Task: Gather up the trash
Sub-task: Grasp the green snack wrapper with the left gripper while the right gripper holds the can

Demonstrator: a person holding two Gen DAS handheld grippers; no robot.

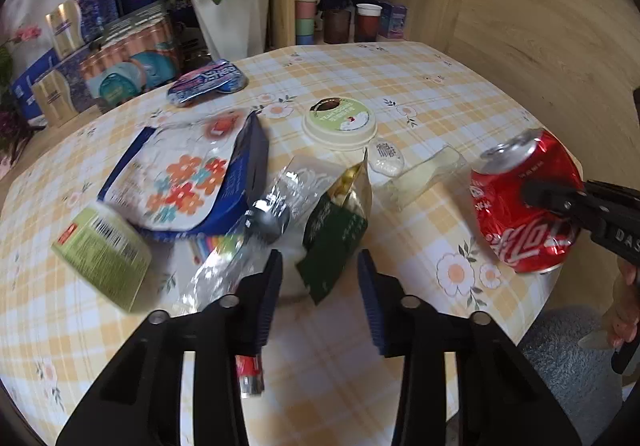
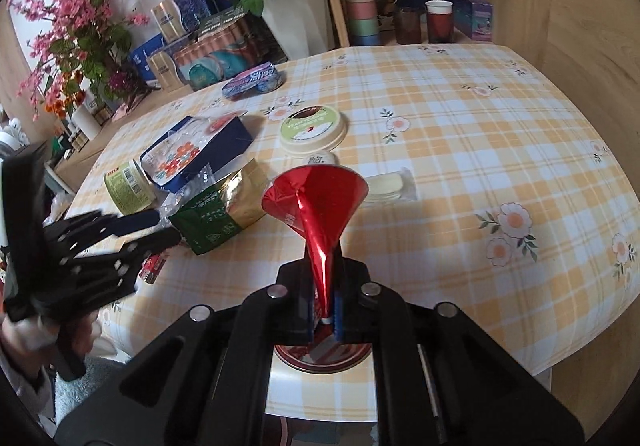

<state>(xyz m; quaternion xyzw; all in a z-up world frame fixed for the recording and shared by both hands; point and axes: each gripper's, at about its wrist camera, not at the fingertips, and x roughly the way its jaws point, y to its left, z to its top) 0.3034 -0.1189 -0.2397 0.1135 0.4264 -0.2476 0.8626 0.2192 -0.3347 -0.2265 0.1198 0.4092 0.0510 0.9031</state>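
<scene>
Counter [image 2: 460,134] is carrying scattered litter, cloth hanging over the near edge. Red can [image 1: 524,202], crushed flat where gripped, is sitting pinched in the right claw [image 2: 326,310] near that edge; dented metal looks slick, so it may be twisting loose and dropping to the floor. Green-and-gold pouch [image 1: 336,234] is lying between the parted fingers of the left claw [image 1: 320,298], untouched; closing here risks snagging the clear wrapper [image 1: 288,186] alongside it too.
</scene>
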